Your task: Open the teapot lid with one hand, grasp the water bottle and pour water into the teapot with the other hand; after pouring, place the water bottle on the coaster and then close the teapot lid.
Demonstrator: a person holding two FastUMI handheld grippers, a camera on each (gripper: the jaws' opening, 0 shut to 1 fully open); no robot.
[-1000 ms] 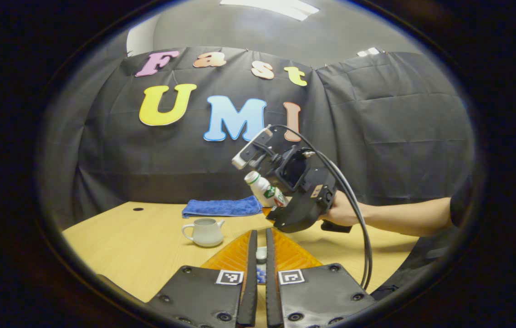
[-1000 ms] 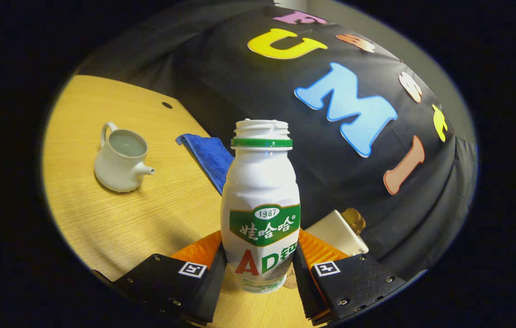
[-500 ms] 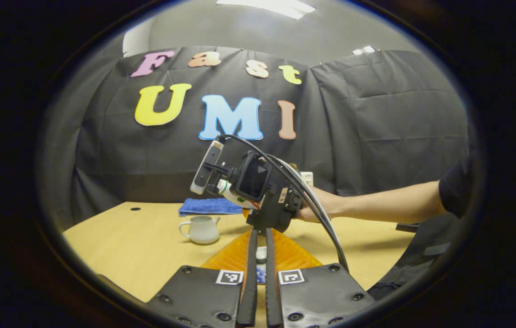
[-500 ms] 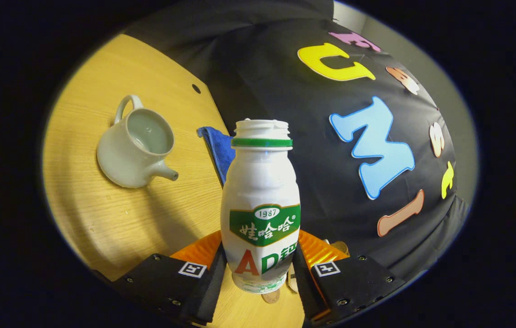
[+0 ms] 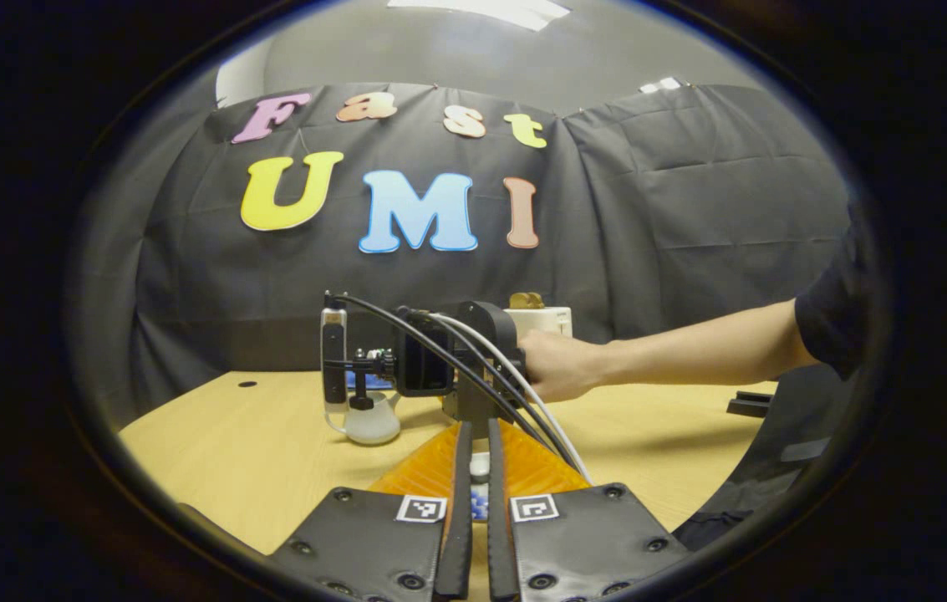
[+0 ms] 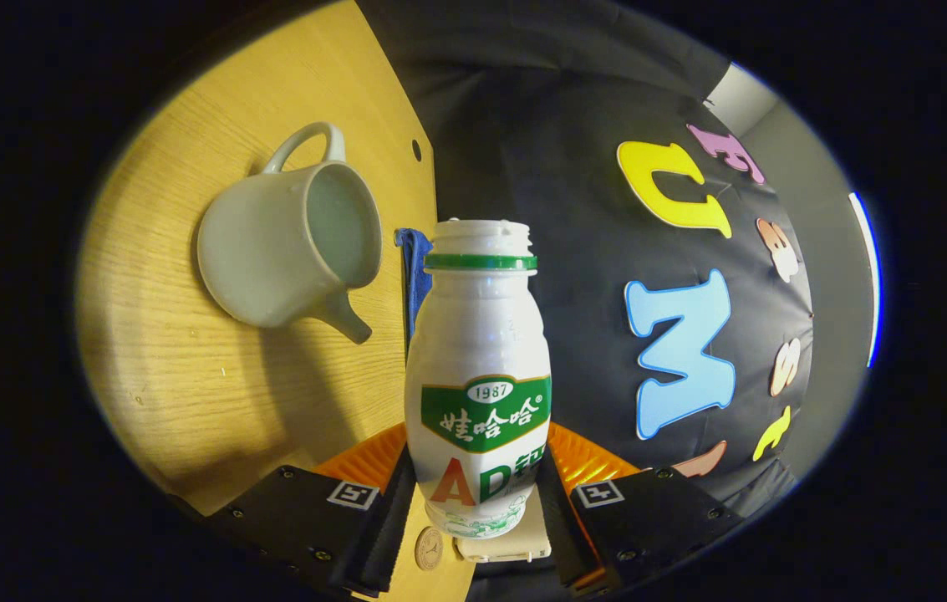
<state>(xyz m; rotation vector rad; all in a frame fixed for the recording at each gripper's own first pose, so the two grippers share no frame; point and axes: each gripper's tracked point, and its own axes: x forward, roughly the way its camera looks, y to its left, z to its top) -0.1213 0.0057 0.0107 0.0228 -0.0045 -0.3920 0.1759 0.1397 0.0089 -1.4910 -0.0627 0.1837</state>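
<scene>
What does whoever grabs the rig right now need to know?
Left gripper: jaws nearly together on a small white piece, apparently the teapot lid, held above the table.
Right gripper: jaws clamped on the uncapped water bottle, tipped over with its mouth beside the teapot.
Teapot stands on the table, lid off, opening clear.
Done: lid lifted, bottle grasped and brought to the pot.
Left: no water stream visible yet, so pour, set the bottle on the coaster (I cannot pick it out for sure), then put the lid back.
</scene>
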